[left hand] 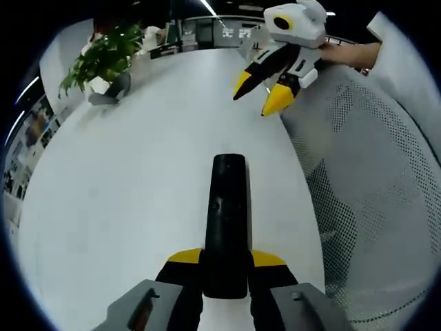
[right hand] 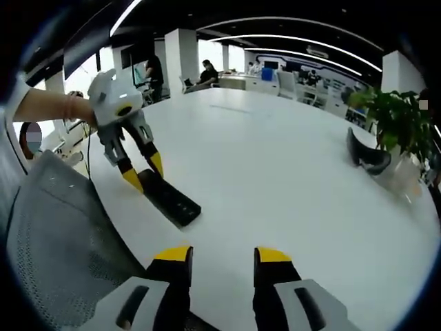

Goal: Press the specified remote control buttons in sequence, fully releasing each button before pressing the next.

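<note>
Left gripper view, left tool (left hand: 226,265) clamping remote (left hand: 227,221), table (left hand: 124,193) edge rightward

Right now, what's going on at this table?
A person is working with two handheld grippers. The left gripper is shut on one end of a black remote control, holding it on the white table. The right gripper is open above the table near the remote, touching nothing.
</note>
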Demonstrator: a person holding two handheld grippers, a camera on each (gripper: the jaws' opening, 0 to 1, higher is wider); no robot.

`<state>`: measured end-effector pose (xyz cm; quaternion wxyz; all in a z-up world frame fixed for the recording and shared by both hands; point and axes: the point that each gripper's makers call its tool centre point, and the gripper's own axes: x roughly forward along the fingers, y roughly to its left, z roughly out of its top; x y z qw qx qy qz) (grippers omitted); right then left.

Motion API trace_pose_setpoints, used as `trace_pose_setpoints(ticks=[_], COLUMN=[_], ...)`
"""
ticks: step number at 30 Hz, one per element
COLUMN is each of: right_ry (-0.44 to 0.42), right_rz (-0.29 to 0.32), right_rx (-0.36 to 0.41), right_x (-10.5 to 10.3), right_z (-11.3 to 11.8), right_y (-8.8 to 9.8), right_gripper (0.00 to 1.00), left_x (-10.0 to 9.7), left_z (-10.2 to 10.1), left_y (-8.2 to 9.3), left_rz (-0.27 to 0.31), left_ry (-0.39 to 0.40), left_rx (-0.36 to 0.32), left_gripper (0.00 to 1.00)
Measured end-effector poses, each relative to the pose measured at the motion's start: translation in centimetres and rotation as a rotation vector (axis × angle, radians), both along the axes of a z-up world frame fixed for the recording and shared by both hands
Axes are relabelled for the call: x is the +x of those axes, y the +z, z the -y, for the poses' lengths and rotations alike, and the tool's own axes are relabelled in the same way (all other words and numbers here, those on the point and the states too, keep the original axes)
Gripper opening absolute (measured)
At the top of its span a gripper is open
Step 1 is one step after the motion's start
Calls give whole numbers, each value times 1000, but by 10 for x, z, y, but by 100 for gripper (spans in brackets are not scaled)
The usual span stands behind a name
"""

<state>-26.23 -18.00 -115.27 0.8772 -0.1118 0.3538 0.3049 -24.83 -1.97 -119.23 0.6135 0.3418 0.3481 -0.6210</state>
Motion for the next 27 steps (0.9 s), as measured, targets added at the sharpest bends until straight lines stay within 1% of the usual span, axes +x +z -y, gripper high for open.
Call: trace_pose_setpoints(ticks=[3, 4, 11, 21, 27], right_ry=[3, 7, 14, 37, 57], right_rz=[-7, -11, -19, -29, -27], right_rx=[2, -1, 0, 6, -9], right_x=[-1, -1, -2, -5, -6], right_z=[-1, -1, -2, -5, -6], right_y=[-1, -2, -3, -4, -5], right_gripper=[33, 33, 30, 28, 26], left_x=[-5, -6, -17, -38, -43], left_z=[1, 2, 4, 7, 8], left_y=[0, -1, -1, -2, -2], left_rz=[3, 13, 16, 9, 12], left_ry=[-7, -13, -22, -5, 9], left_rx=[1, 5, 39, 29, 24], left_gripper=[23, 23, 23, 23, 23])
